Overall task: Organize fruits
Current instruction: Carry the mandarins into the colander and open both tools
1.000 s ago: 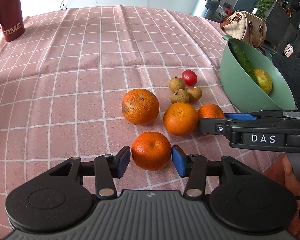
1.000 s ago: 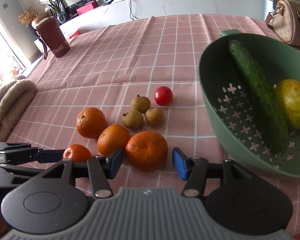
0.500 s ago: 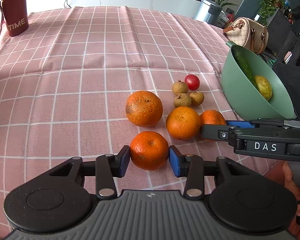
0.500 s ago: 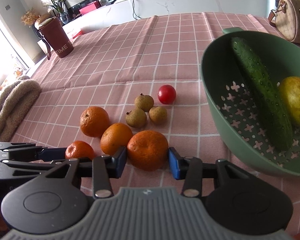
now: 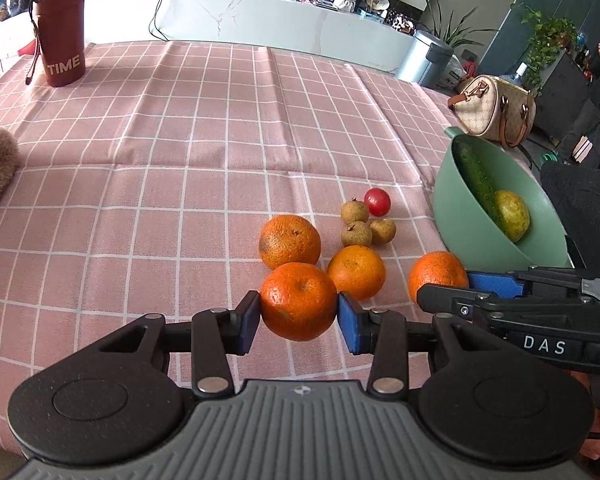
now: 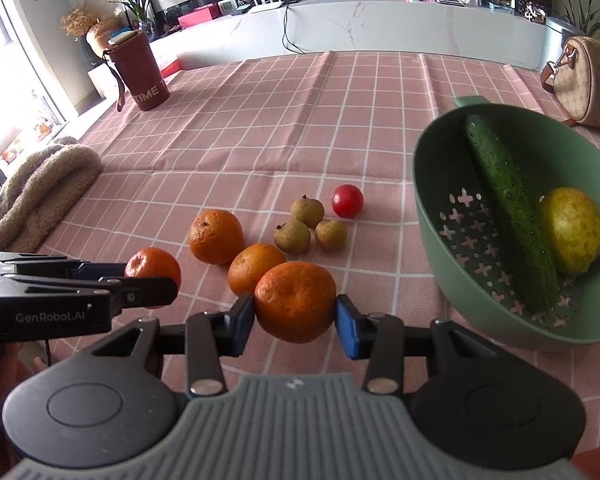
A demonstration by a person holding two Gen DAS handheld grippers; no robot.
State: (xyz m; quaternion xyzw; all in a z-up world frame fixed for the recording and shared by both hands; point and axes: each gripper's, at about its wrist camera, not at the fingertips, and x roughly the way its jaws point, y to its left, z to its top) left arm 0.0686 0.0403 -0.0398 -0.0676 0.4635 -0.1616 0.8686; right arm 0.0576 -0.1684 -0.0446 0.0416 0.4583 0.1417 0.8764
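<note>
Four oranges in all, two held and two loose on the pink checked tablecloth (image 6: 260, 128).

Hidden or unclear: whether either held orange is clear of the cloth cannot be told. In the left wrist view the right-hand orange (image 5: 437, 275) is partly covered by the right gripper's finger. The green colander (image 6: 428, 200) is cut off by the frame edge at its lower right; its far side is hidden in the left wrist view by a dark shape.

Left gripper (image 5: 299, 317): jaws pinching the left-hand orange (image 5: 298, 300), blue pads (image 5: 350, 328) pressed on both sides, pointing across the table.

Right gripper (image 6: 295, 319): jaws pinching the right-hand orange, reaching forward beside the colander. The two grippers lie side by side, near each other.

Loose items: two oranges (image 6: 216, 235) (image 6: 254, 266) touching; three brown longans (image 6: 310, 226) clustered just beyond them; one cherry tomato (image 6: 347, 200) beside the longans.

Colander contents: one cucumber (image 6: 508, 212) lying lengthwise, one yellow-green pear (image 6: 574, 230) against it.
</note>
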